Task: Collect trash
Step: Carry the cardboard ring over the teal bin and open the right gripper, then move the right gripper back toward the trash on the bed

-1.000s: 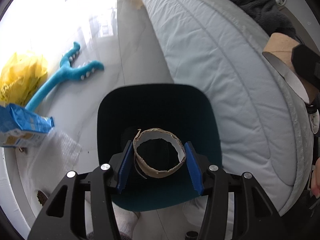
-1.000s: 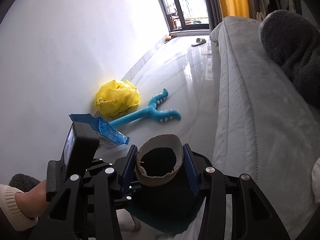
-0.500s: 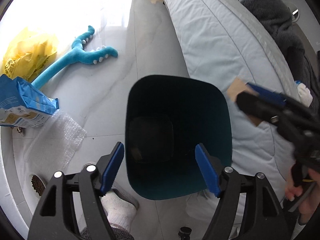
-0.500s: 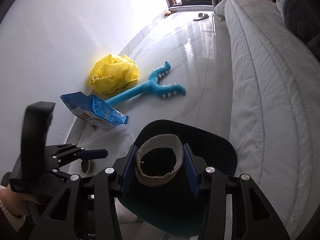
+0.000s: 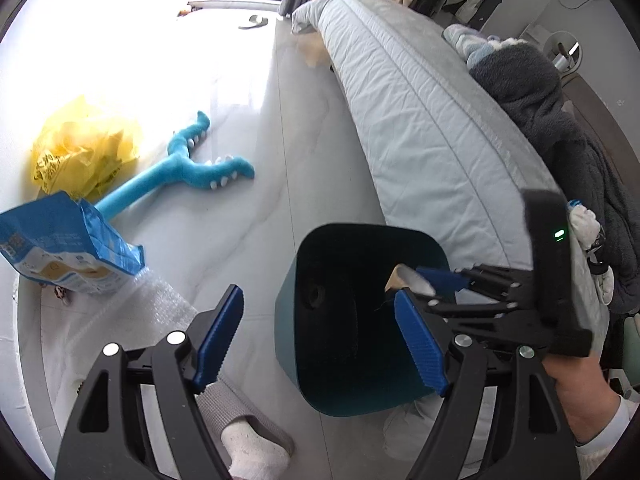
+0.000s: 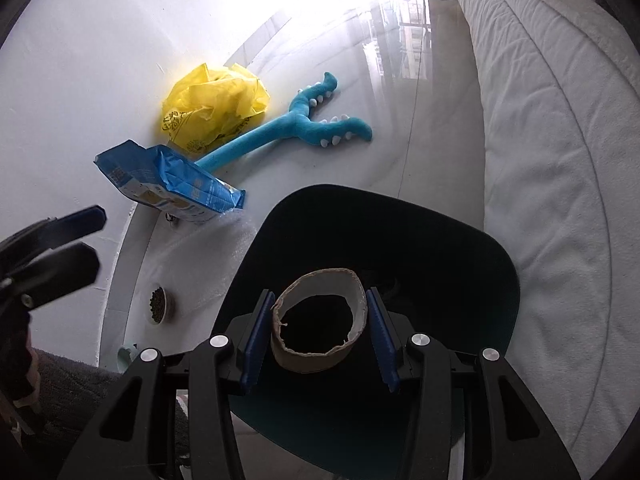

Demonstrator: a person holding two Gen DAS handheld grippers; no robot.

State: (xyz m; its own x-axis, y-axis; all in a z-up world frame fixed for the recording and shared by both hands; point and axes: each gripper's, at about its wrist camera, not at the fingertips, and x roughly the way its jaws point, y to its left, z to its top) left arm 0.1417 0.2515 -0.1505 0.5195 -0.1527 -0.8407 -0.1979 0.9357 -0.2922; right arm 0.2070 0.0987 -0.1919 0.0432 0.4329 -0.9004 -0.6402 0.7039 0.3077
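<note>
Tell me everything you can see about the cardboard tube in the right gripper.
The tube is a short, wide ring of brown cardboard with a paler grey-white inner wall and rough, frayed edges. It is hollow and squeezed slightly oval. The right gripper holds it, one blue pad pressed on each side, its open end facing the camera. It hangs over the mouth of the dark teal bin, touching nothing but the pads. In the left wrist view only a sliver shows between the jaws, above the bin.

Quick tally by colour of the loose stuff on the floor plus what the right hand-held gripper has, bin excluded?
Blue: 2 - snack bag, plush toy
Yellow: 1 - plastic bag
Brown: 1 - cardboard roll, in the right hand-held gripper
Clear: 1 - bubble wrap
Total: 5
</note>
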